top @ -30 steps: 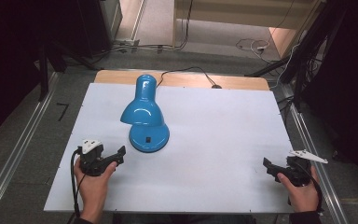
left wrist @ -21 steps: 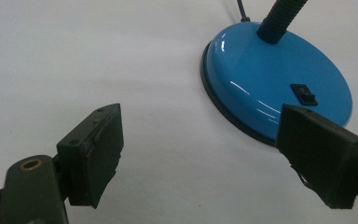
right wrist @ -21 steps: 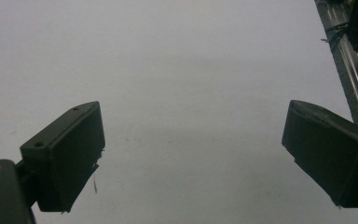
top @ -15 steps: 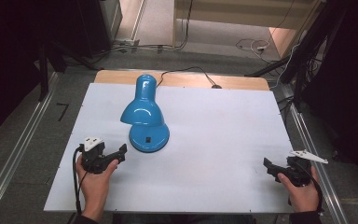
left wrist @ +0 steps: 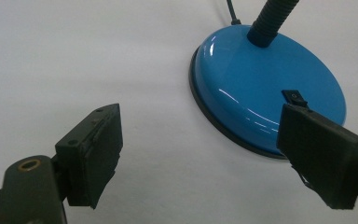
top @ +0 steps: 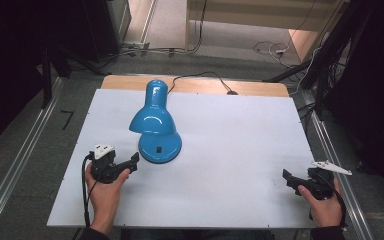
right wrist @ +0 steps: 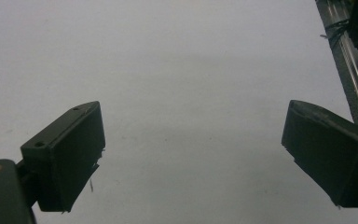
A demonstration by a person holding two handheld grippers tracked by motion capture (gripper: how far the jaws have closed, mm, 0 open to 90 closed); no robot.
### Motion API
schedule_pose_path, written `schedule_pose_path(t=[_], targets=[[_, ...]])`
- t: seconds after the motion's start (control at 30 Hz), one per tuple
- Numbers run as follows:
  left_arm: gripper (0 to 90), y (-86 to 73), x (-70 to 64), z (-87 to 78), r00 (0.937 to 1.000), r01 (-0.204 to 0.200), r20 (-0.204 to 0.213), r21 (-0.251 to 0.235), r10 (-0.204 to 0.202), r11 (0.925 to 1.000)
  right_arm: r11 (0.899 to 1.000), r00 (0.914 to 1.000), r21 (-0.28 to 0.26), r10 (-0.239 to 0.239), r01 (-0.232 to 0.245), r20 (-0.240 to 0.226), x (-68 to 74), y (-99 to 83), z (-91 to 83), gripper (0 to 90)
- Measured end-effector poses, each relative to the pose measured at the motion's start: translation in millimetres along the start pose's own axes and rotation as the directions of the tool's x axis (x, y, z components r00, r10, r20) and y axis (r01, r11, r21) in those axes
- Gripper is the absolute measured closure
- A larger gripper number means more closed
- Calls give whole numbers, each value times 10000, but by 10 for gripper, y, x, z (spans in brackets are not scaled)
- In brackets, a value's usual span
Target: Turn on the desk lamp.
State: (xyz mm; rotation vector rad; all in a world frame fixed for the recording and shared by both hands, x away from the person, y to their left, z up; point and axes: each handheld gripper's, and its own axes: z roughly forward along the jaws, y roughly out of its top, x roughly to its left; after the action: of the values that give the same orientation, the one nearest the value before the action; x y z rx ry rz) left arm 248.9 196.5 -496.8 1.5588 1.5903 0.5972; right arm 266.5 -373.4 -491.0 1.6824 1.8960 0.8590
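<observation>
A glossy blue desk lamp [top: 155,120] stands on the white table [top: 230,150], its shade bent down over a round base [left wrist: 265,93] that carries a small black rocker switch [left wrist: 294,97]. Its black cord [top: 200,77] runs off over the far edge. My left gripper [top: 132,161] rests at the front left, open, its tips just short of the base; in the left gripper view [left wrist: 209,158] the base lies ahead and to the right of the empty jaws. At the front right my right gripper [top: 286,177] lies open over bare table, as the right gripper view [right wrist: 191,154] also shows.
A wooden strip [top: 195,86] edges the table's far side. Metal rails [top: 25,155] run along both sides of the table on the grey floor, and one [right wrist: 349,51] shows close to my right gripper. Loose cables [top: 270,49] lie on the floor beyond.
</observation>
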Motion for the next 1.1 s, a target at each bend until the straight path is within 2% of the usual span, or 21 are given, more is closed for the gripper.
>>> schedule_pose_path(t=[0.6, 1.1], targets=[[156, 33, -58, 70, 9998, -147, 120, 54, 146, 9999, 10000, 10000, -51, 62, -62, 26, -17, 1, -8, 48], [163, 67, -96, 127, 9995, -95, 304, 71, 93, 9999, 10000, 9999, 10, 91, -92, 86, -25, -3, 4, 49]])
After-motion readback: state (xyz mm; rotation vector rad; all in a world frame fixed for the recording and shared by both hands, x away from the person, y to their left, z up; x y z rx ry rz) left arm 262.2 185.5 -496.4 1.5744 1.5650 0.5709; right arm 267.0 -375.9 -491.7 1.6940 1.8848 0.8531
